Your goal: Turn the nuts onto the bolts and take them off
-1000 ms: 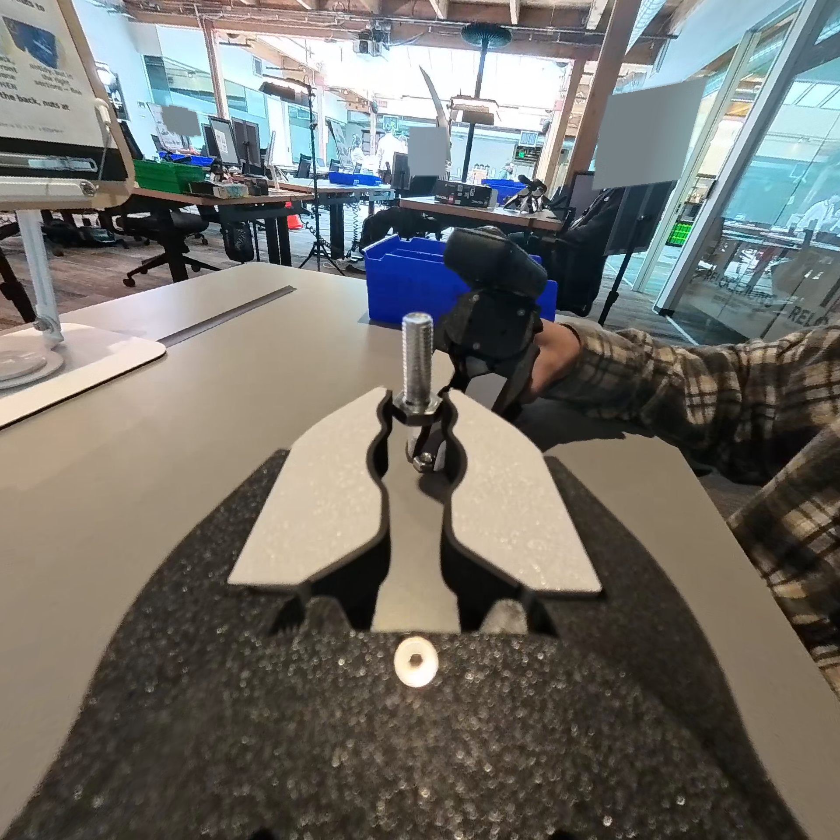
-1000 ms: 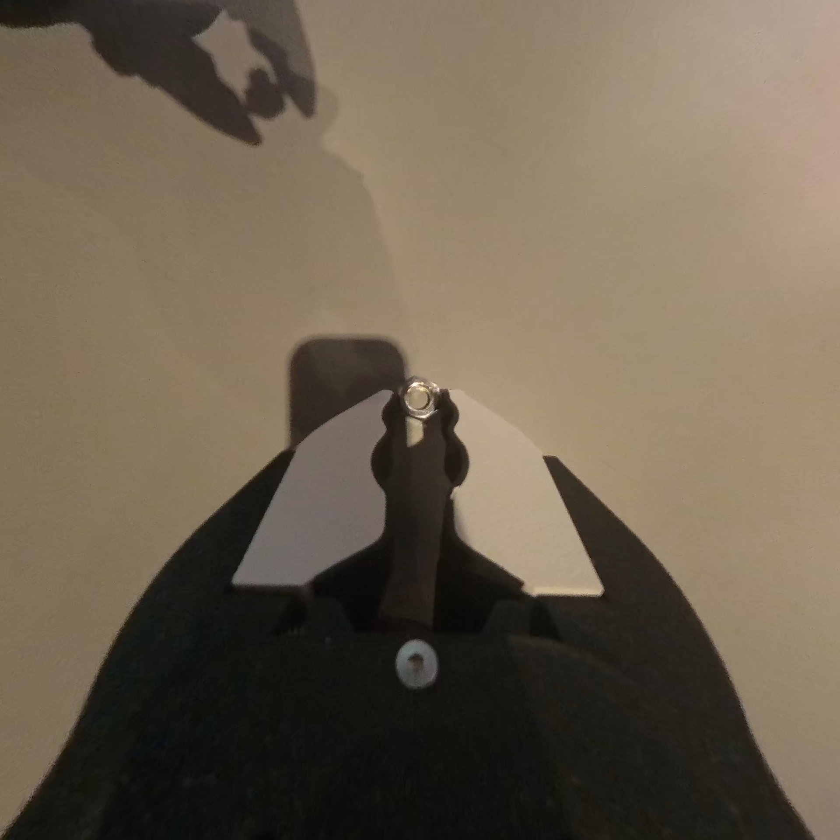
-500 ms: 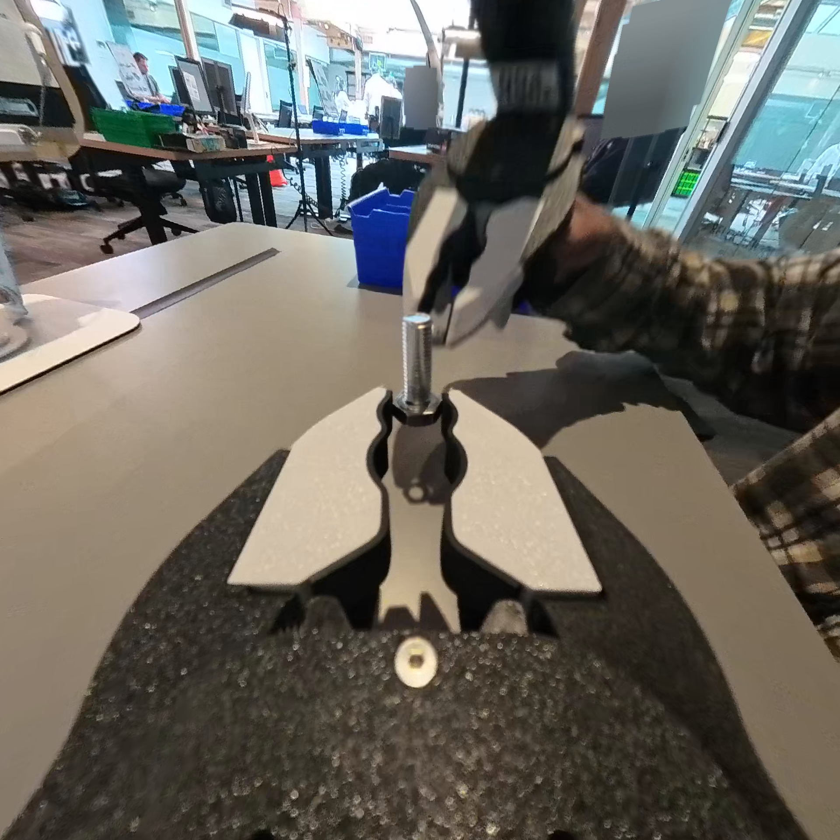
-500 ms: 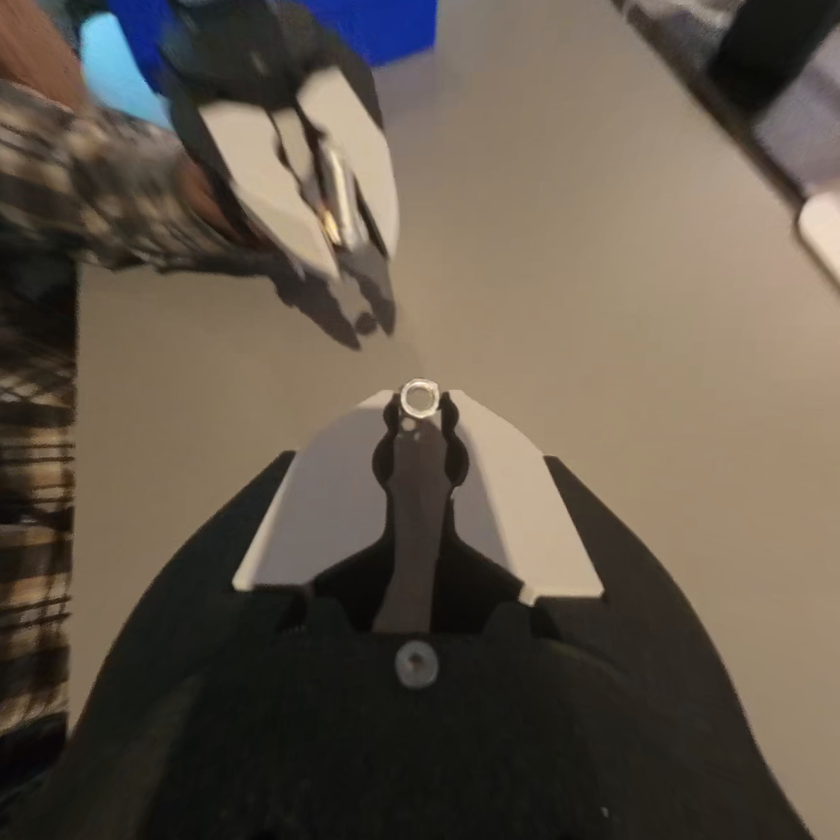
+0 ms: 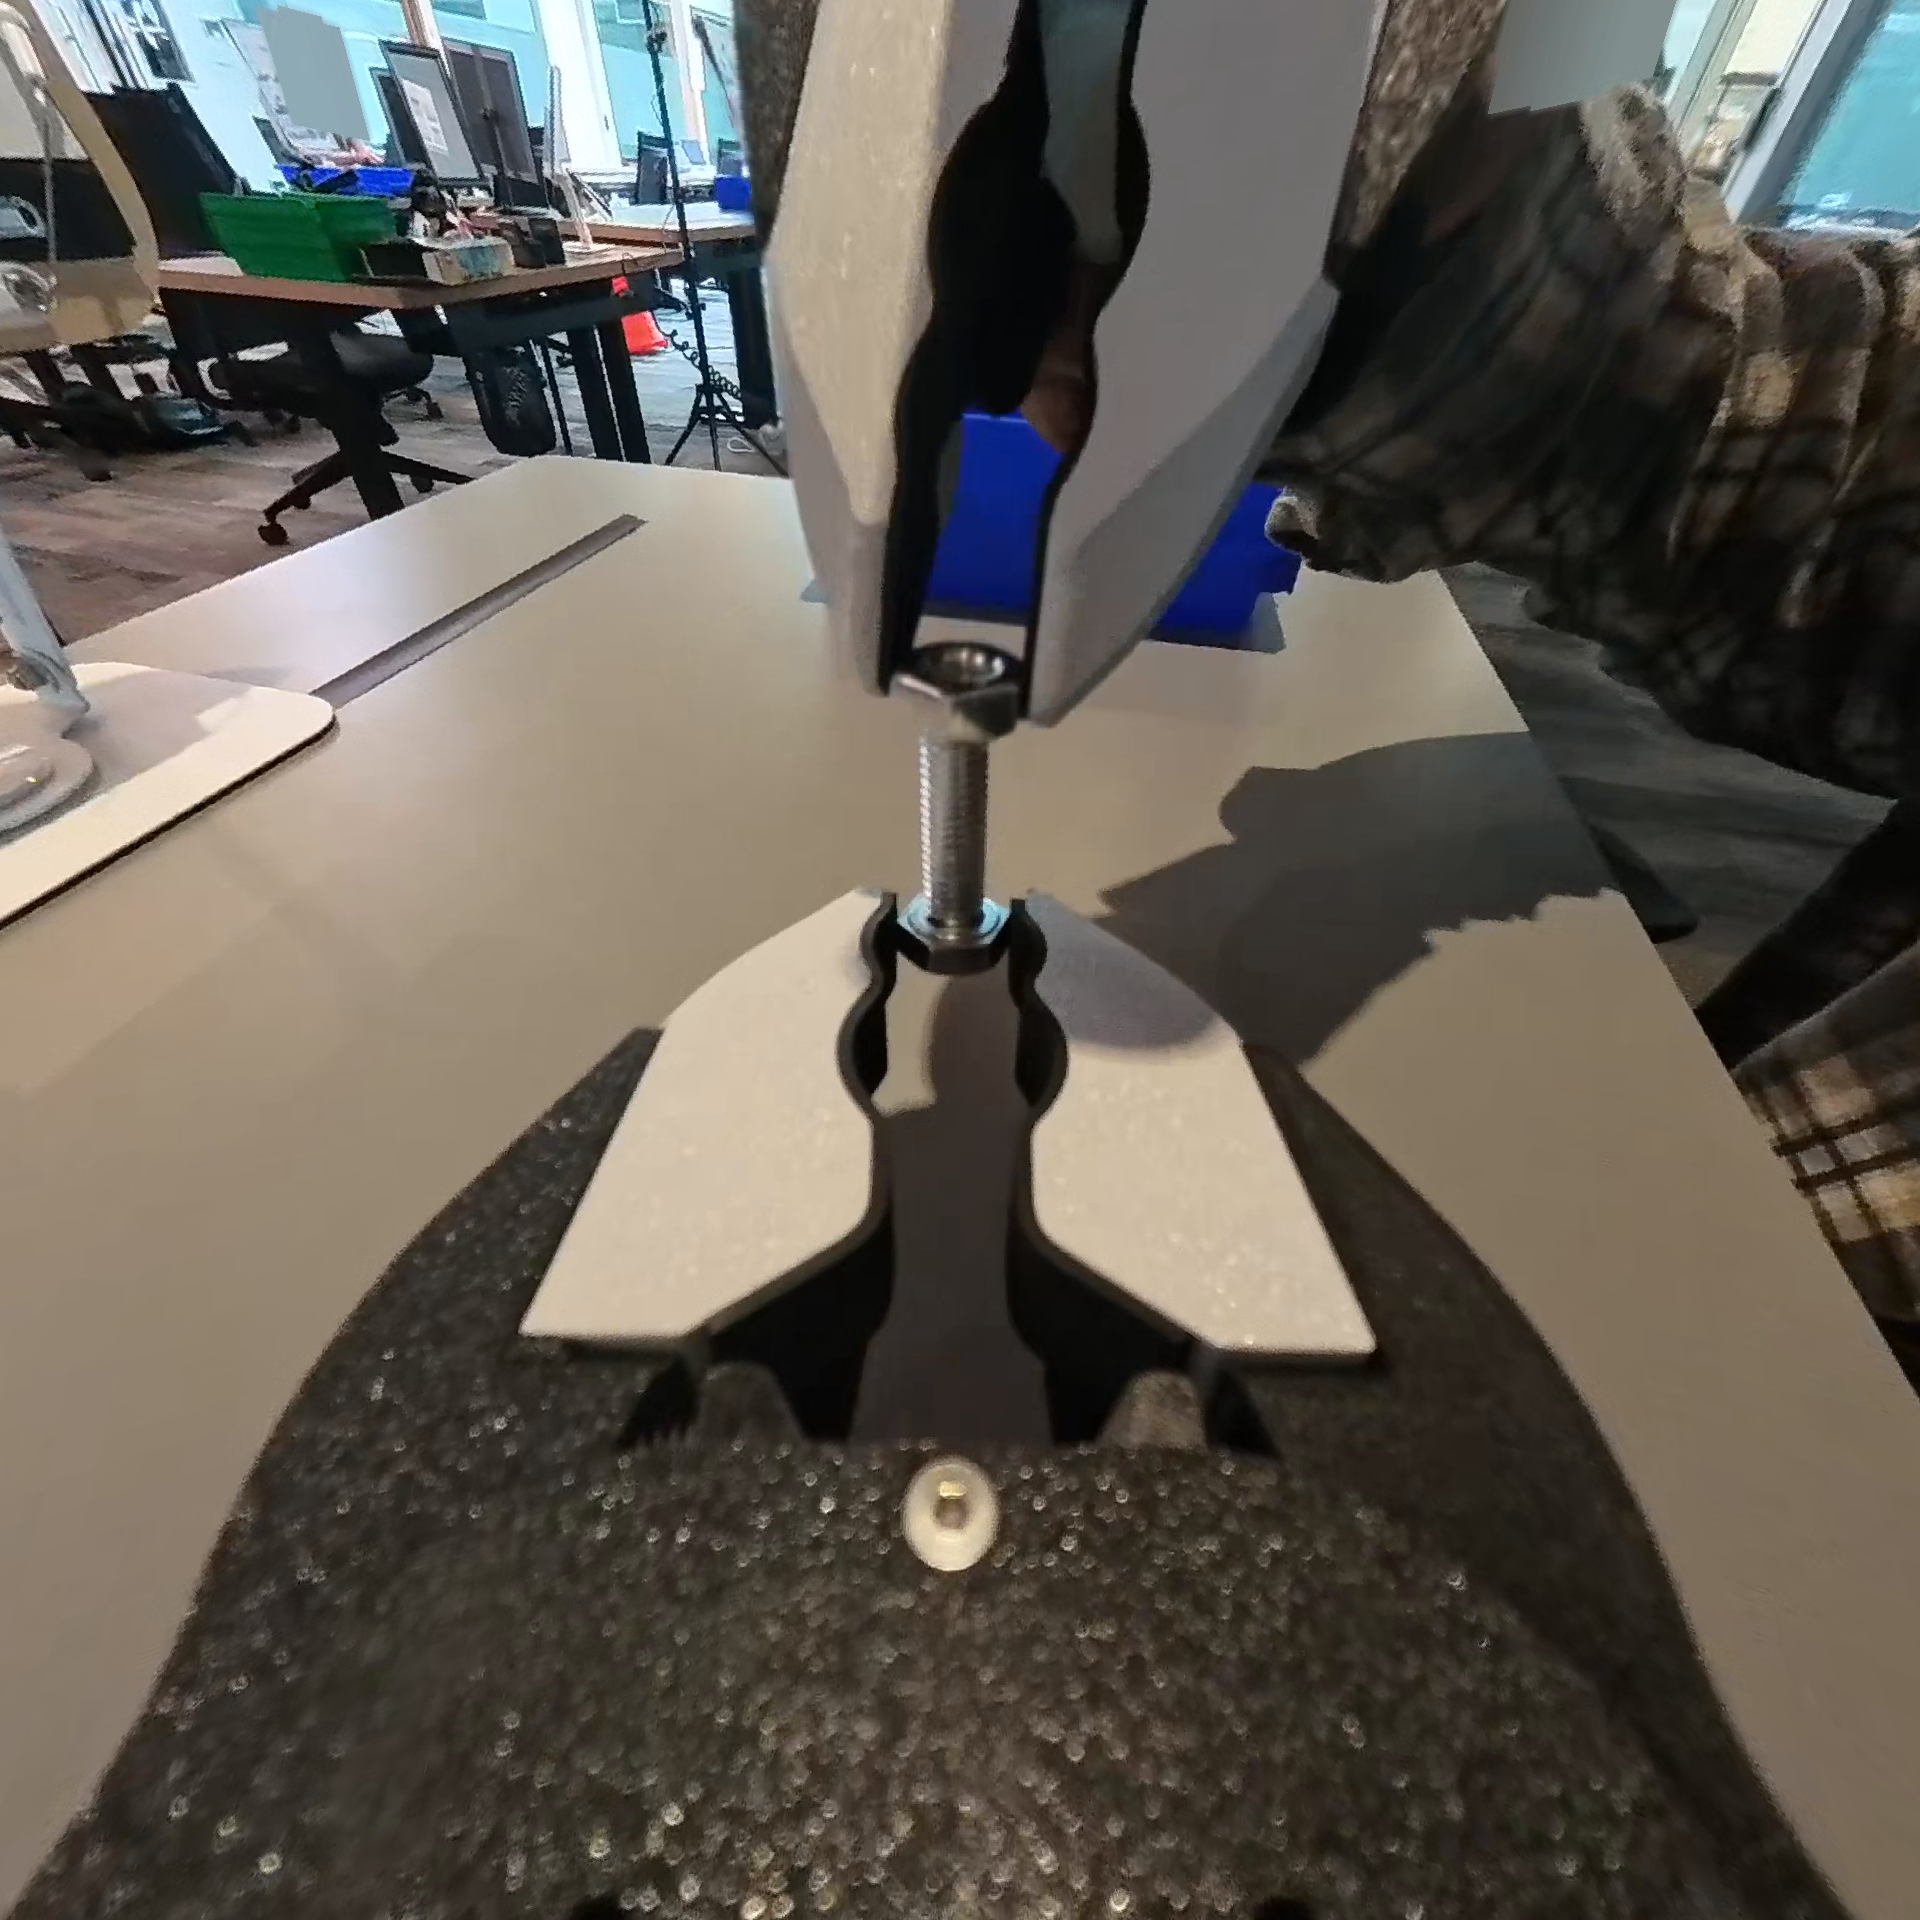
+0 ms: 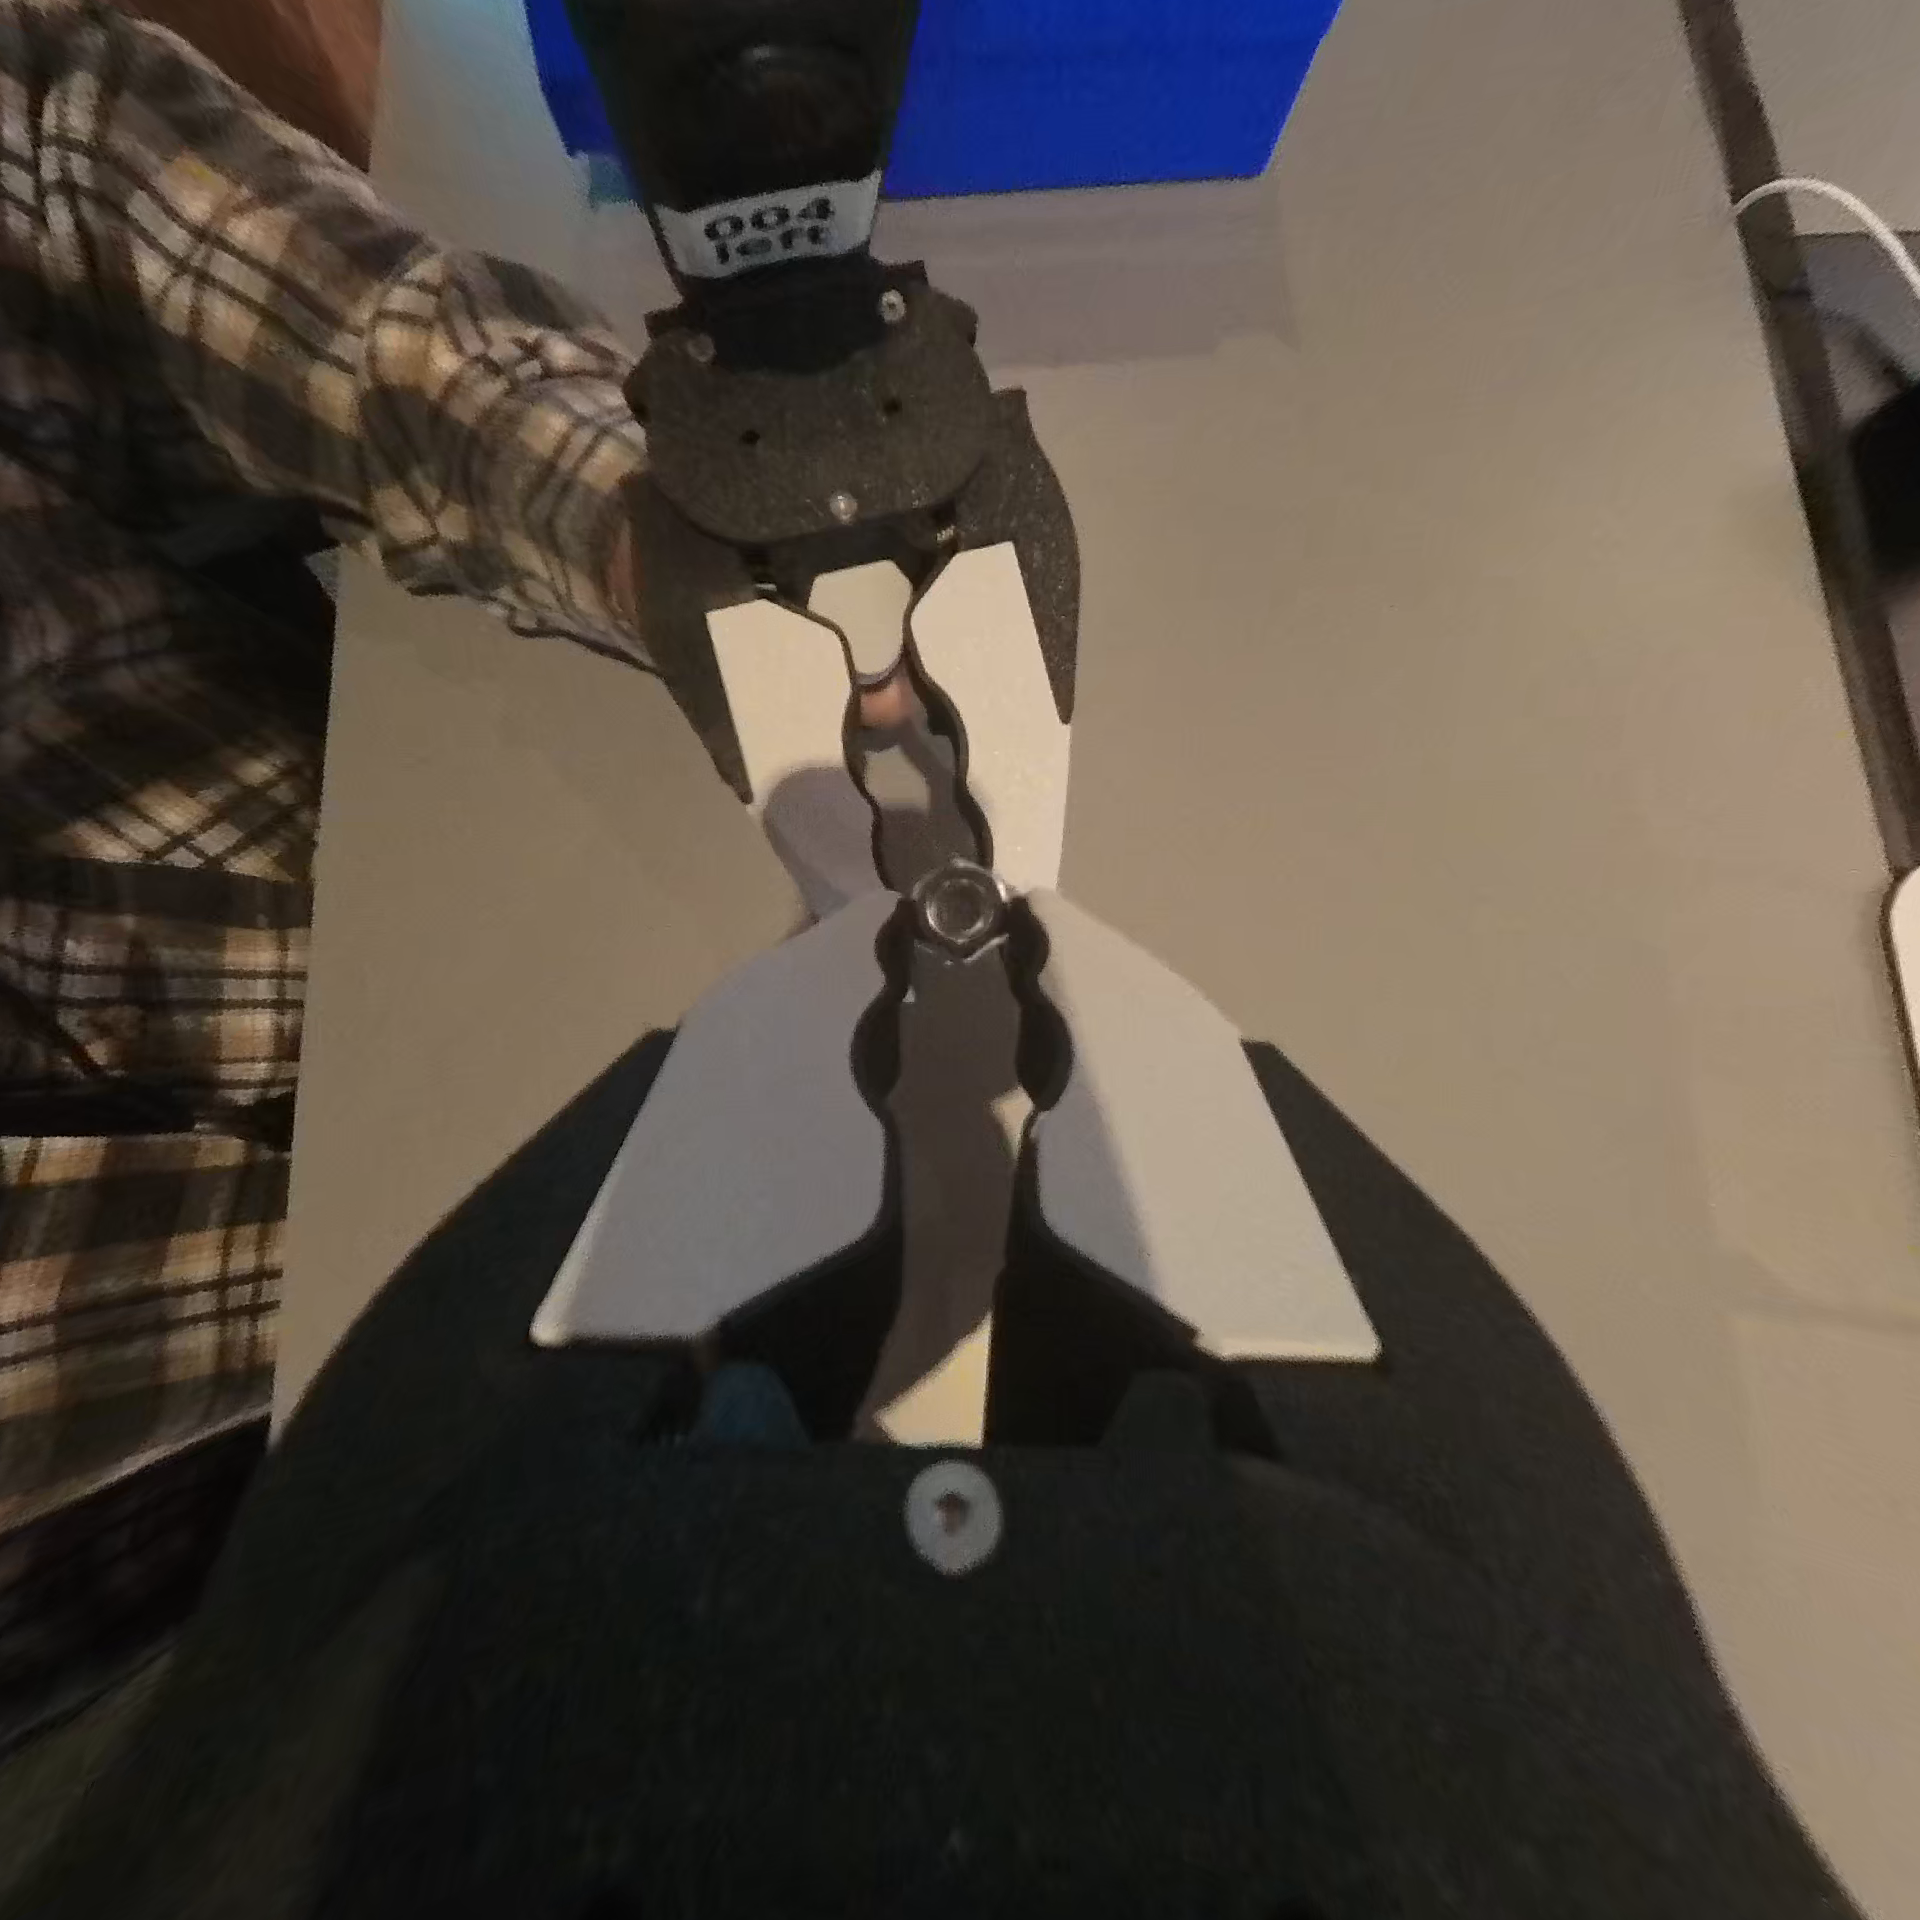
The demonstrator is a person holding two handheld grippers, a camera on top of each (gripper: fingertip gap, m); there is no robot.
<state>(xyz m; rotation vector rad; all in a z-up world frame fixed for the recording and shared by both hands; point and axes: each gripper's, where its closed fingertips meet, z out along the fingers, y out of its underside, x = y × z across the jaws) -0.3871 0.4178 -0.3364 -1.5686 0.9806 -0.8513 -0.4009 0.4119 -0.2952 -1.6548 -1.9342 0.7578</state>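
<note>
The left gripper (image 5: 951, 935) is clenched on the head of the bolt (image 5: 948, 831), holding it upright above the table (image 5: 416, 935), near its middle, shank pointing straight up; the right gripper (image 5: 961, 691) comes down from above, pinching the nut (image 5: 958, 681) flat between its tips, bore facing down. The nut sits right at the top of the shank, touching or nearly so; whether a thread has caught I cannot tell. The next turn, as I judge it, depends on the bore lining up with the bolt's vertical axis; from the right wrist view the nut (image 6: 951, 920) hides the bolt, which suggests they are in line. Count: one bolt, one nut, two grippers; a blue bin (image 5: 1205, 561) stands at the far edge.
</note>
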